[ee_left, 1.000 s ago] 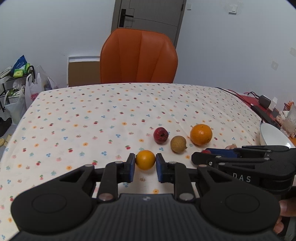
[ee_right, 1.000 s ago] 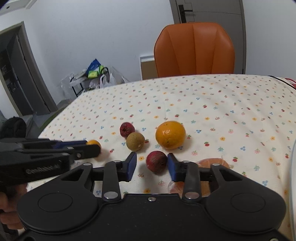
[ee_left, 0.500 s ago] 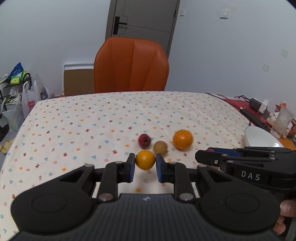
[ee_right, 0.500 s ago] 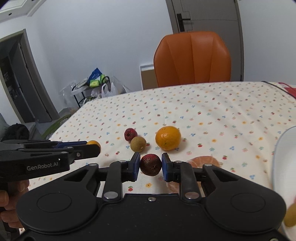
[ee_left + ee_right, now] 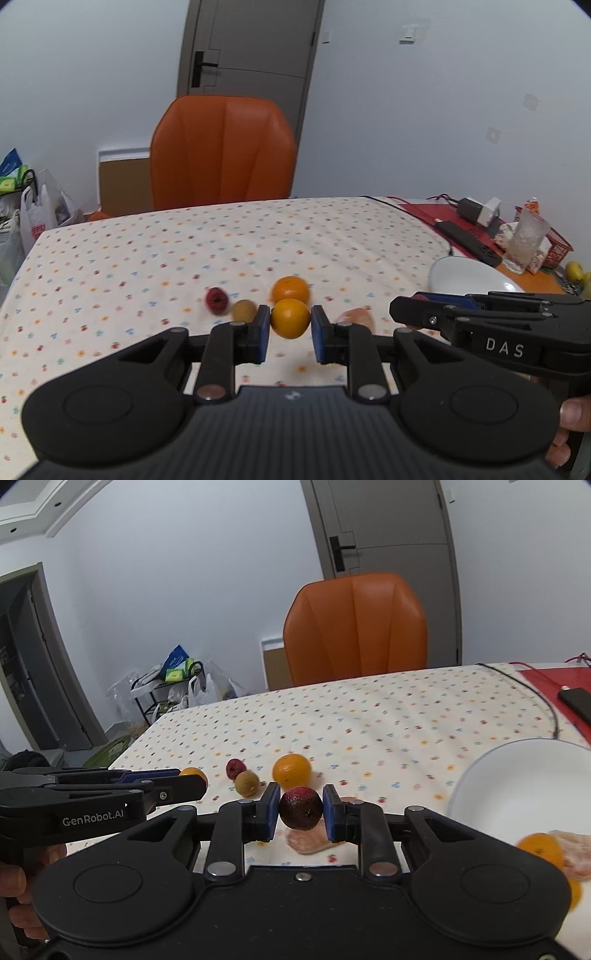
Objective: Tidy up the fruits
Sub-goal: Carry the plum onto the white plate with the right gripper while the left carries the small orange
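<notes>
Two grippers, each one closed on a fruit above the table

The left gripper (image 5: 290,324) holds a small orange fruit (image 5: 290,318) between its blue pads, and the fruit is clear of the table (image 5: 110,266). The right gripper (image 5: 300,808) is closed on a dark red fruit (image 5: 300,808) in the same way, and this fruit also hangs above the tablecloth.

On the table, which carries a white cloth with small coloured dots, three fruits lie close together. A large orange (image 5: 291,771) is on the right of the group, a small brown fruit (image 5: 246,782) is just beside it to the left, and a small red fruit (image 5: 235,768) touches or almost touches the brown one from behind. A peeled citrus piece (image 5: 308,843) lies on the cloth under the right gripper, nearer to the camera than the group.

In the right wrist view a white bowl (image 5: 517,775) stands at the right side of the table. Near its front edge there is an orange fruit (image 5: 541,849) with a pale peeled piece beside it, both blurred, so it is not sure whether they are inside the bowl.

Behind the table stands an orange chair (image 5: 223,151), and behind the chair a grey door (image 5: 251,55). On the far right corner of the table, in the left wrist view, a clear glass (image 5: 524,240) stands on a red surface.
</notes>
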Available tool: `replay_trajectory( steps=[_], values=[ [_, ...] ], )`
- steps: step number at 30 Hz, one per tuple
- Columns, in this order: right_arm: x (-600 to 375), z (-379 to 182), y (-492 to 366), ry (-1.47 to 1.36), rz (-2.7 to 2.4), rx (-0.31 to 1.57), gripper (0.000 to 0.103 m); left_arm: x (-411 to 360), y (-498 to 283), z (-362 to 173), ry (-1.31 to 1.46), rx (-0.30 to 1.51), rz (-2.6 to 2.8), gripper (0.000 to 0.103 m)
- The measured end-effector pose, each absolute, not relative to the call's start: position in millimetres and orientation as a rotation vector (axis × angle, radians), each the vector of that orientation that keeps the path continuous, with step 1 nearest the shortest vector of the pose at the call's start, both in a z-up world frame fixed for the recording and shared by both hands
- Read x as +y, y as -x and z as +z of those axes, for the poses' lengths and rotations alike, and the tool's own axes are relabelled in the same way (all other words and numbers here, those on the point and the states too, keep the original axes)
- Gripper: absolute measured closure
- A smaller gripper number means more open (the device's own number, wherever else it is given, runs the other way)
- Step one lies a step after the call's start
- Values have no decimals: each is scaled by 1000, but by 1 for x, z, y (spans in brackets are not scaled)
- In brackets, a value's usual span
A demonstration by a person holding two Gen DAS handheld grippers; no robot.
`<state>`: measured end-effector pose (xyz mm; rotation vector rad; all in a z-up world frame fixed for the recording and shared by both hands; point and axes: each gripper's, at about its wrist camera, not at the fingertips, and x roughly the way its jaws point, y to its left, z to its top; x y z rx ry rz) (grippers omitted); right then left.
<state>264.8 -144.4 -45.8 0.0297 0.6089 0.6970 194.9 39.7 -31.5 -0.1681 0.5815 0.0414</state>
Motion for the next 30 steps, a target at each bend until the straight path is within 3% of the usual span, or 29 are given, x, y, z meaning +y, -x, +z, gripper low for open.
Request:
replay_trajectory(
  steps=[30],
  values=[
    [-282,-42,-272,-107,471,567,80,-67,-236,-32,96,593,-137,81]
  ],
)
